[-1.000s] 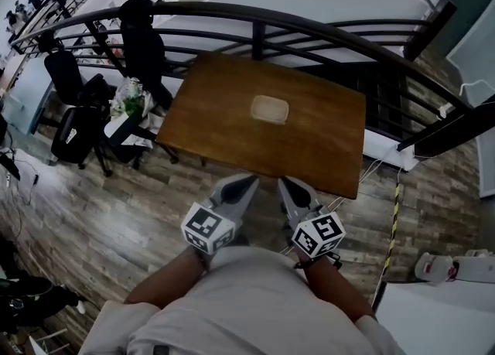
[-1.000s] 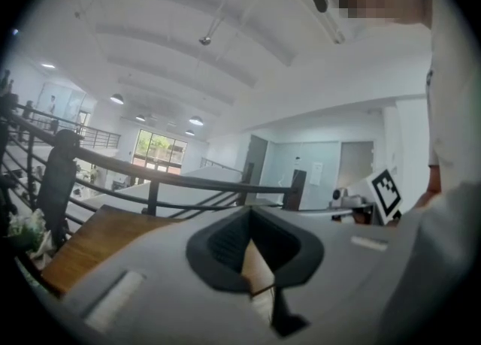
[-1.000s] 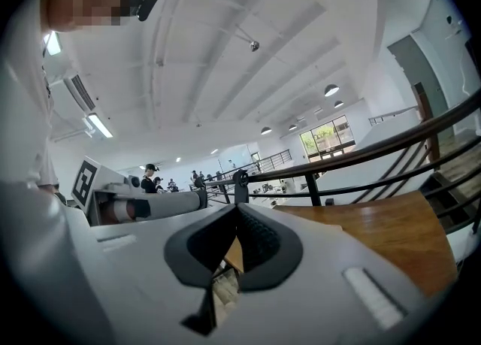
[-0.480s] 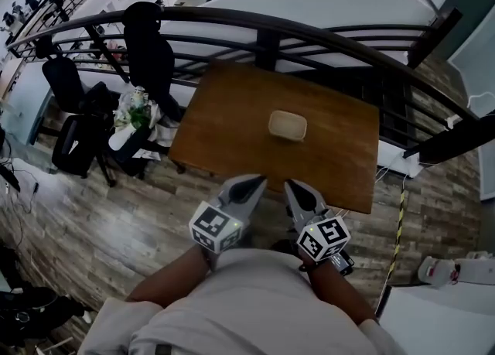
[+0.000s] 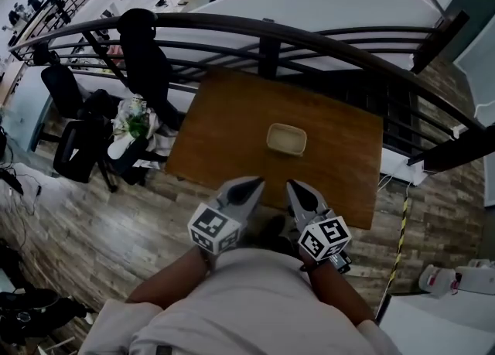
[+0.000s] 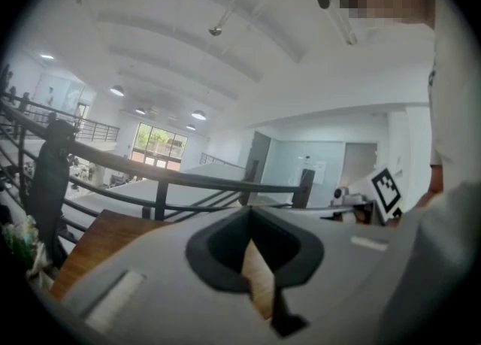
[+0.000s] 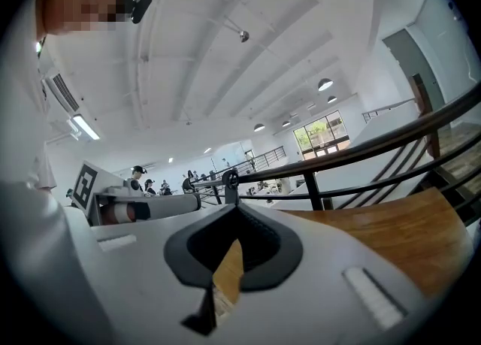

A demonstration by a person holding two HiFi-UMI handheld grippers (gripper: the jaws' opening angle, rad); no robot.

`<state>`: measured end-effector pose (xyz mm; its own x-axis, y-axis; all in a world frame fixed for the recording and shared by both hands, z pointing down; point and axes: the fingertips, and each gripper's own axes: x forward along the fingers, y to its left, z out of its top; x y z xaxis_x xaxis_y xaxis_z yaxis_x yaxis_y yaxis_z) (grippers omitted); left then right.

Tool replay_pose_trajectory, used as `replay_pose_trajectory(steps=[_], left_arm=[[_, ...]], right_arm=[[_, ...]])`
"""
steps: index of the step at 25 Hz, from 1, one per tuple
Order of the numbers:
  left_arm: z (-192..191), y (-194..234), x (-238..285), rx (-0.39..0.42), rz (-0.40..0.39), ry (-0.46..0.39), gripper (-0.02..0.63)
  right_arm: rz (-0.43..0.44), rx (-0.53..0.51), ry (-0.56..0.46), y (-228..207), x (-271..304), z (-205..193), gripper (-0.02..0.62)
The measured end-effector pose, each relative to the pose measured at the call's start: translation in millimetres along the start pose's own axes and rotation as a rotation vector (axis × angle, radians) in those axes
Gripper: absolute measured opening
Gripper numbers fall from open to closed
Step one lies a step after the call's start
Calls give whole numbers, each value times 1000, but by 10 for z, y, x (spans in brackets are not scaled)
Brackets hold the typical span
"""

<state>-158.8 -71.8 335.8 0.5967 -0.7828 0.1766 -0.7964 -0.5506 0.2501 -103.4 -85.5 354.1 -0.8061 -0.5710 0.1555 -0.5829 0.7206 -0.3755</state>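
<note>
Wooden table point(image 5: 224, 131) with tan tray point(image 5: 286, 138), black railing point(image 5: 203, 19) behind

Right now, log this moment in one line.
left tool: shut, empty | right tool: shut, empty | both: at near edge of wooden table | tan dish: mid-table, untouched

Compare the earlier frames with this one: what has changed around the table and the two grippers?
The person has edged closer to the wooden table, so it and the dish on it sit nearer the left gripper and right gripper in the head view. Nothing was gripped or released: both stay shut and empty, side by side.
</note>
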Motion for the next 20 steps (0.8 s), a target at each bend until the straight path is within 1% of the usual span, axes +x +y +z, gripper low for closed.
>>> replay_pose_trajectory(steps=[2, 5, 11, 17, 20], left_arm=[[62, 92, 210, 11, 9, 0, 3], [133, 200, 554, 7, 23, 1, 3], [283, 192, 1228, 23, 23, -18, 3], [305, 194, 1582, 26, 28, -16, 3], [288, 252, 1759, 21, 19, -7, 3]], right_arm=[[5, 0, -7, -218, 85, 108, 5], [10, 3, -18, -563, 188, 275, 5], [25, -20, -33, -1185, 199, 583, 5], [3, -11, -54, -1584, 106, 713, 5], [-19, 21, -53, -1795, 138, 695, 6]])
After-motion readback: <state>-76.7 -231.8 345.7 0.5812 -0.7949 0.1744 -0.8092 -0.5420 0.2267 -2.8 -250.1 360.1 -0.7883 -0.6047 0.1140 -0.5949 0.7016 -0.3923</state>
